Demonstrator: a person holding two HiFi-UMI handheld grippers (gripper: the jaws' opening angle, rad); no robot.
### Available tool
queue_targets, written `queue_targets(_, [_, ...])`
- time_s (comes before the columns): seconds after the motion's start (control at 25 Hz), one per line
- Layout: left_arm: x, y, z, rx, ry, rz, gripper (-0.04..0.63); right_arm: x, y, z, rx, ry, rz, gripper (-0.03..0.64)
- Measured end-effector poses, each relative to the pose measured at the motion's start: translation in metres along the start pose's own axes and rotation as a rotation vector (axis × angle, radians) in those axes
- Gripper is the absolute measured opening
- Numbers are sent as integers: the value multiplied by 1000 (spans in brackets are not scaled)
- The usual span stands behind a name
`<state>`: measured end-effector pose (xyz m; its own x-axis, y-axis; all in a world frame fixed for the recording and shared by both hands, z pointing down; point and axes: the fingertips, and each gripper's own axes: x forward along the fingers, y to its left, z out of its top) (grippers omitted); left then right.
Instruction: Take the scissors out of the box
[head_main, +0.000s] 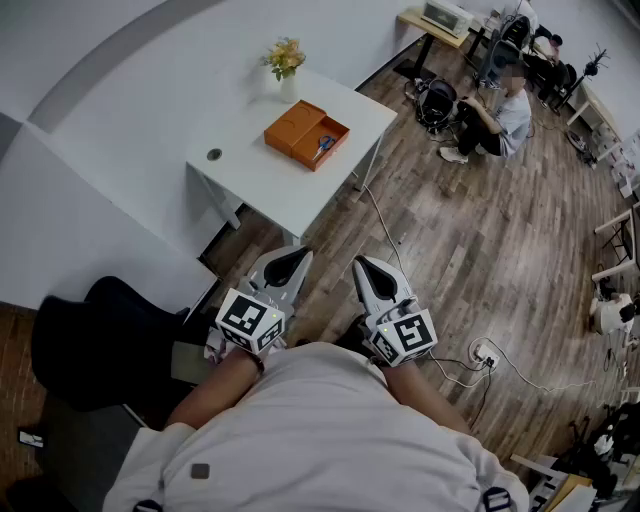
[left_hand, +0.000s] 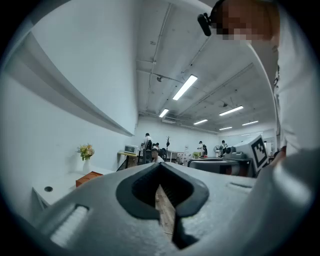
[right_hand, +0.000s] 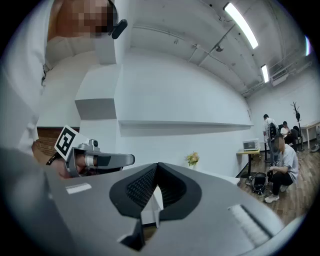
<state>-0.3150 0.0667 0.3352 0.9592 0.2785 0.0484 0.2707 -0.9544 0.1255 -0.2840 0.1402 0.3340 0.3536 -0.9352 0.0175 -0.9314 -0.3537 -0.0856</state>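
Wood floor underfoot; one white table (head_main: 262, 172) stands well ahead of me. Left gripper (head_main: 288, 265): jaws pressed together, nothing between them. On the table are one flower vase (head_main: 285, 62) and one orange box (head_main: 292, 126), open, with one pair of scissors (head_main: 322, 146) in its right-hand tray; the long axis is too small to read. Right gripper (head_main: 368, 270): jaws pressed together, empty. Both are well apart from the box; I judge the left marginally nearer.

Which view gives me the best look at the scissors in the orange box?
The head view: it looks down into the open orange box, with the scissors inside. The left gripper view shows only the box's side; the right gripper view shows neither.
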Motion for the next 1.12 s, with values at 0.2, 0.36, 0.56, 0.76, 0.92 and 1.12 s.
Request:
queue_targets(0.2, [16,-7,-3,-6,15,-13,5,-5,-16,-5,15,4,-8,9])
queue_targets(0.36, [31,-8,-8,-10,29,-15,5,-6,-30,-7,23,10,-9,9])
queue_targets(0.56, [57,-14,-10,-13,39,-13,5,-11,-57,-8,26,8,-15,11])
queue_targets(0.76, [95,-16,-12,-11,53,-4,5,-13,-96,-8,37,3,-13,9])
queue_targets(0.92, [136,-18,-12,-13,54,2,5,-11,-140,-5,42,8,-8,11])
queue_targets(1.12, [191,-29,-14,-9,61,13,5,-21,-194,-2,42,18,11,9])
